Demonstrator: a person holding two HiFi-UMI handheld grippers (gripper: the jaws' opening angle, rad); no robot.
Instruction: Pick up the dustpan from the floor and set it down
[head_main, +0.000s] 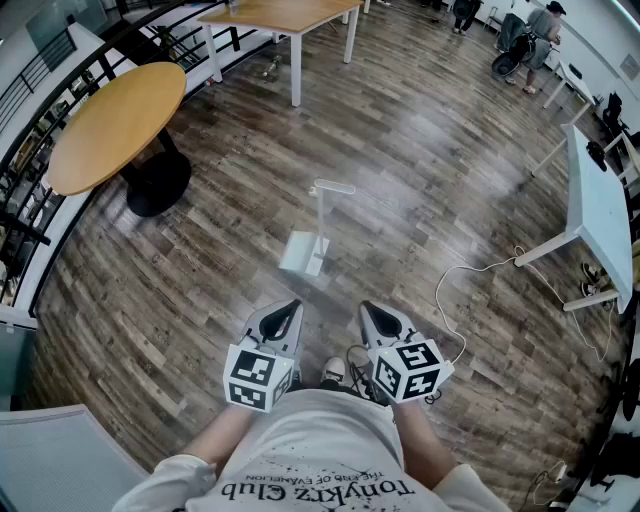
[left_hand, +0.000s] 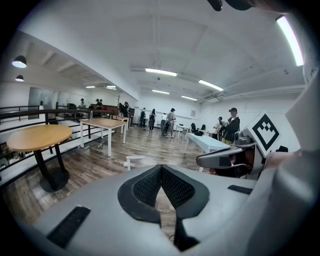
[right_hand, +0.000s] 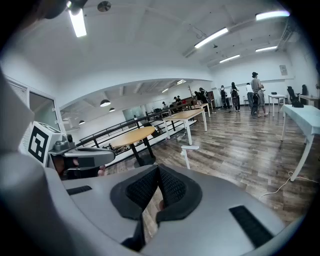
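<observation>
Pick-up seems not yet started: the dustpan (head_main: 305, 252) stands on the floor (head_main: 450, 150) ahead, well apart from both tools. The next move calls for reaching forward and down, jaws opened for its upright handle. The left hand-held gripper (head_main: 290, 306) and right hand-held gripper (head_main: 371, 308) hang near the waist, tilted slightly down, jaws together, empty.

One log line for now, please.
dustpan: upright on floor, untouched | left gripper: shut, empty | right gripper: shut, empty | phase: pre-grasp
</observation>
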